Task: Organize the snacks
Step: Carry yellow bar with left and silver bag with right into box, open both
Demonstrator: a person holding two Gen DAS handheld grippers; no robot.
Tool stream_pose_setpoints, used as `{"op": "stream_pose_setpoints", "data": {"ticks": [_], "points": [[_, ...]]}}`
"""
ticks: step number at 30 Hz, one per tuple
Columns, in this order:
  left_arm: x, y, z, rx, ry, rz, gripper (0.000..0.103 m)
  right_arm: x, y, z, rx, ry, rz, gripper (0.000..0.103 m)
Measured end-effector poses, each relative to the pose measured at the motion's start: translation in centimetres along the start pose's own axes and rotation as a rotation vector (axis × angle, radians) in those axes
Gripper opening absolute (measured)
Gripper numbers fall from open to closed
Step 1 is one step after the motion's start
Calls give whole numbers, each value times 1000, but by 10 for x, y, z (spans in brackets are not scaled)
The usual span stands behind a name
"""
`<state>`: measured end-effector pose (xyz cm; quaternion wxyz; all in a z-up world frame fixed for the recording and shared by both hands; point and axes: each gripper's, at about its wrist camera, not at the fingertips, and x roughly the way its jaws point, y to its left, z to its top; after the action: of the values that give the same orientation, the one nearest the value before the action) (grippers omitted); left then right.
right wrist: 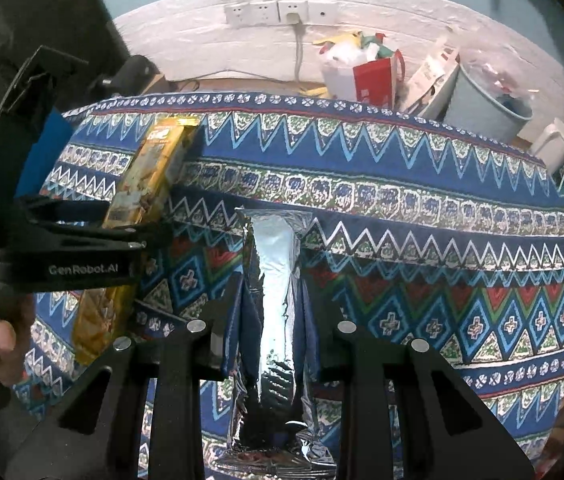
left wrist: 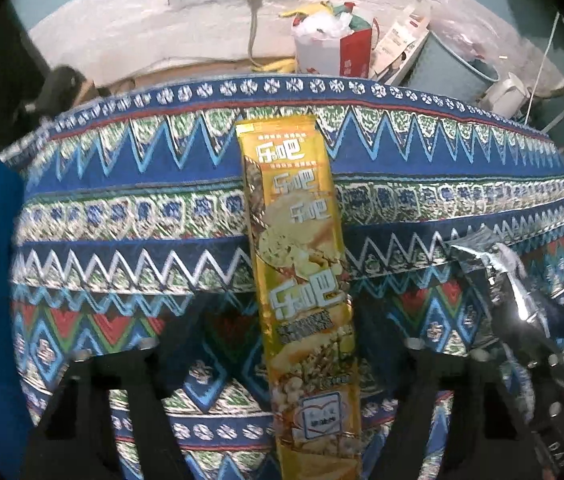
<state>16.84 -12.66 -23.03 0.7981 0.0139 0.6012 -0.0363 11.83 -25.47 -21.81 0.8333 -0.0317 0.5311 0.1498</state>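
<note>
Reading "GenRobot.AI" on left hand-held gripper [right wrist: 138, 232], "乐吧" on yellow packet [left wrist: 301, 264].

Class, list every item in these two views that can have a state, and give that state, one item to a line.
Yellow snack pack: sealed, gripped by the left gripper, off the table.
Silver foil snack pack: shut, gripped between the right gripper fingers.
Wall sockets: one has a plug in it.
Red and white bag: open, stuffed full.
Patterned tablecloth: spread flat.
</note>
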Motion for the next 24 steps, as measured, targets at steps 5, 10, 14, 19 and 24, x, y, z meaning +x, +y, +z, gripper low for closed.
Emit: {"op": "stream_pose_setpoints", "data": {"ticks": [5, 10, 14, 19, 24], "points": [[-6, -9, 1, 22, -8, -24, 33, -2, 0, 1, 5, -10, -10, 26], [-17, 3, -9, 33, -15, -32, 31, -10, 2, 5, 5, -30, -19, 26], [-35, 8, -18, 54, -36, -29, 31, -17, 4, 9, 5, -47, -20, 26], [-57, 14, -27, 63, -77, -38, 31, -27, 11, 12, -9, -70, -36, 26], [-77, 22, -35, 65, -110, -44, 31, -37, 21, 17, -15, -98, -41, 26]]}}
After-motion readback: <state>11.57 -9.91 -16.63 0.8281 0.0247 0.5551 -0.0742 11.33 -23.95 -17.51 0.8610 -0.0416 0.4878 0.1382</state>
